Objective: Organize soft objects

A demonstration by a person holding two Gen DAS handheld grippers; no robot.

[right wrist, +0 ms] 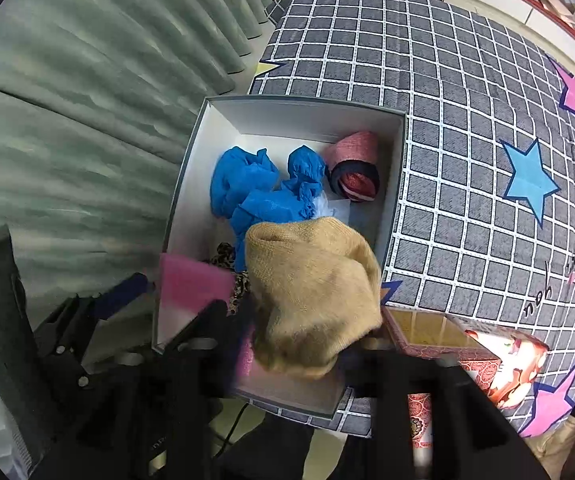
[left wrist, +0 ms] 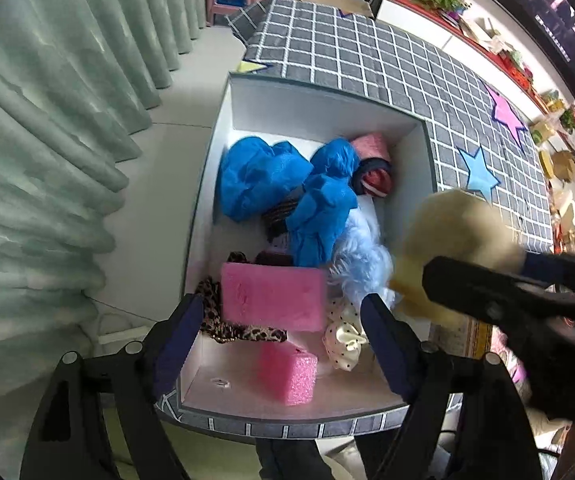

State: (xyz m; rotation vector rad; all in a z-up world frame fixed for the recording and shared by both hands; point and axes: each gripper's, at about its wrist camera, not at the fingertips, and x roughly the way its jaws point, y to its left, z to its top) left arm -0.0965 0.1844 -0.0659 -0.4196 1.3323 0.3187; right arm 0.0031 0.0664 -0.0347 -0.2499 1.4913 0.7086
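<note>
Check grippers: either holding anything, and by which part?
Right gripper grips the tan knitted sock by its near end, above the white box. Left gripper is open and empty.

Open white box (left wrist: 415, 152) at frame centre, holding blue cloths (left wrist: 259, 176) and pink foam blocks (left wrist: 273, 296). Left hand-held gripper (left wrist: 283, 336) spread wide at bottom. Right hand-held gripper (left wrist: 439, 280) clamping a tan knit piece (left wrist: 455, 232) at right.

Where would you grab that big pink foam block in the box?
Across the foam block's two long sides, coming straight down from above. It lies flat on top of the pile in the box, its broad face up, with the open left gripper already over it.
</note>
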